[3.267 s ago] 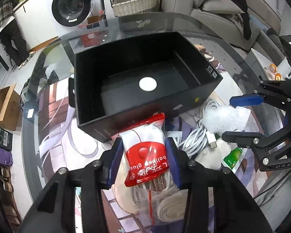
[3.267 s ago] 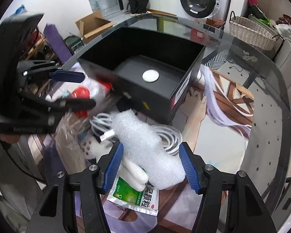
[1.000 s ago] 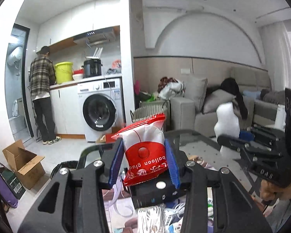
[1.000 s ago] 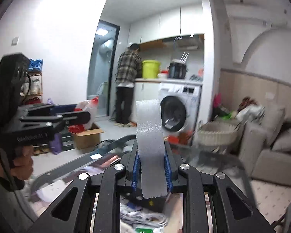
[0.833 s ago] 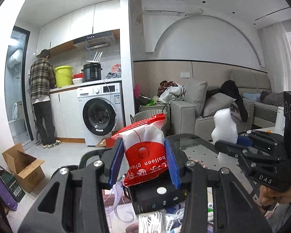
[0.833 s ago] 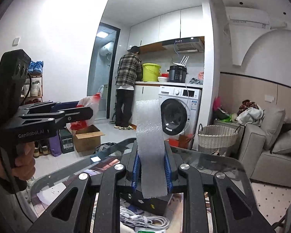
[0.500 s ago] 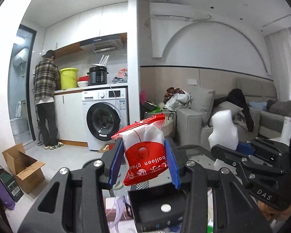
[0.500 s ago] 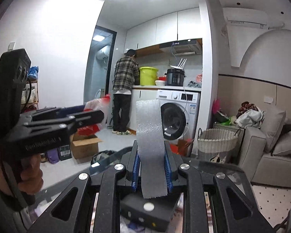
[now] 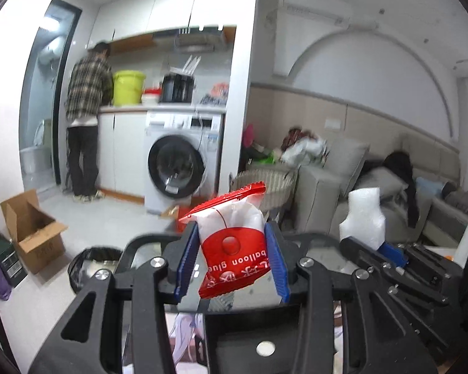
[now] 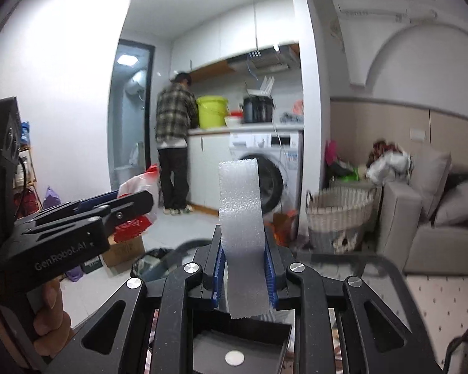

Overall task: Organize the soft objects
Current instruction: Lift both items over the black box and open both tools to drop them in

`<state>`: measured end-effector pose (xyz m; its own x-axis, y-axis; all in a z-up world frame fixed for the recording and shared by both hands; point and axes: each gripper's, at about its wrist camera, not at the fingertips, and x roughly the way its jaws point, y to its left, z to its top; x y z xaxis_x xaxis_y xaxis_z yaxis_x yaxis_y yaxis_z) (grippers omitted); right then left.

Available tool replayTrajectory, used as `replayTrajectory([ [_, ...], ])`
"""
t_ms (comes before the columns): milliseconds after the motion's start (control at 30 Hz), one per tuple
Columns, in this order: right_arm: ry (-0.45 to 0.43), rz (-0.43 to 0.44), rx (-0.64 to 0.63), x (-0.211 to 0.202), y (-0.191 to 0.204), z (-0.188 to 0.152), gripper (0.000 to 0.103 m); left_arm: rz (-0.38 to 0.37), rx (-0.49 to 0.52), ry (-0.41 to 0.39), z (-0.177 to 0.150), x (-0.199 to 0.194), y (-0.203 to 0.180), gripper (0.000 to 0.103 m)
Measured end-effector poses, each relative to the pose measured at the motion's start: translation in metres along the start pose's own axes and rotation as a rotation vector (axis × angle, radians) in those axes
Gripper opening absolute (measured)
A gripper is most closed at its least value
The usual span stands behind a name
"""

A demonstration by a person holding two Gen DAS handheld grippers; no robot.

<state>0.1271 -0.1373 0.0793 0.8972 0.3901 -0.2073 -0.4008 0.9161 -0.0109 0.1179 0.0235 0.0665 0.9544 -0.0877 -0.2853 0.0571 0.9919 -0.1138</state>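
Red-and-white balloon glue packet [image 9: 234, 243] sits clamped between the left gripper [image 9: 232, 261] pads, frame centre. White foam strip [image 10: 241, 237] stands upright, pinched in the right gripper [image 10: 243, 277], above the black box [image 10: 240, 347] at lower centre.

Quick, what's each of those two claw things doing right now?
Left gripper: closed on a red and white packet.
Right gripper: closed on a white foam strip.
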Motion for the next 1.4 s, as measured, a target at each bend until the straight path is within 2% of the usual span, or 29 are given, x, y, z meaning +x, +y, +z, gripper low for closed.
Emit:
replayTrajectory([
  [67, 0.049, -0.005, 0.025, 0.014, -0.007, -0.003, 0.022, 0.008, 0.009, 0.067, -0.005, 0.016, -0.002, 0.041],
  [133, 0.142, -0.007, 0.049, 0.033, -0.012, -0.007, 0.022, 0.007, 0.015, 0.134, -0.012, 0.03, -0.005, 0.041],
  [233, 0.234, -0.028, 0.068, 0.053, -0.019, -0.017, 0.022, 0.002, 0.009, 0.221, -0.019, 0.047, -0.009, 0.041],
  [467, 0.466, -0.015, 0.104, 0.093, -0.028, -0.055, 0.022, -0.034, 0.028, 0.444, -0.041, 0.086, -0.022, 0.041],
  [533, 0.523, -0.004, 0.111, 0.102, -0.029, -0.066, 0.022, -0.076, 0.011, 0.488, -0.046, 0.091, -0.024, 0.041],
  [700, 0.613, 0.028, 0.122, 0.114, -0.035, -0.087, 0.022, -0.072, 0.02, 0.575, -0.057, 0.102, -0.027, 0.041],
  [1033, 0.716, 0.047, 0.141, 0.122, -0.04, -0.112, 0.022, -0.08, 0.023, 0.654, -0.065, 0.106, -0.026, 0.042],
  [1133, 0.725, 0.049, 0.145, 0.123, -0.041, -0.115, 0.022, -0.066, 0.029, 0.647, -0.064, 0.105, -0.025, 0.043],
  [1267, 0.737, 0.04, 0.153, 0.124, -0.043, -0.115, 0.022, -0.077, 0.021, 0.632, -0.061, 0.102, -0.024, 0.056],
  [1400, 0.743, 0.034, 0.155, 0.125, -0.044, -0.114, 0.023, -0.08, 0.019, 0.622, -0.059, 0.101, -0.023, 0.057],
])
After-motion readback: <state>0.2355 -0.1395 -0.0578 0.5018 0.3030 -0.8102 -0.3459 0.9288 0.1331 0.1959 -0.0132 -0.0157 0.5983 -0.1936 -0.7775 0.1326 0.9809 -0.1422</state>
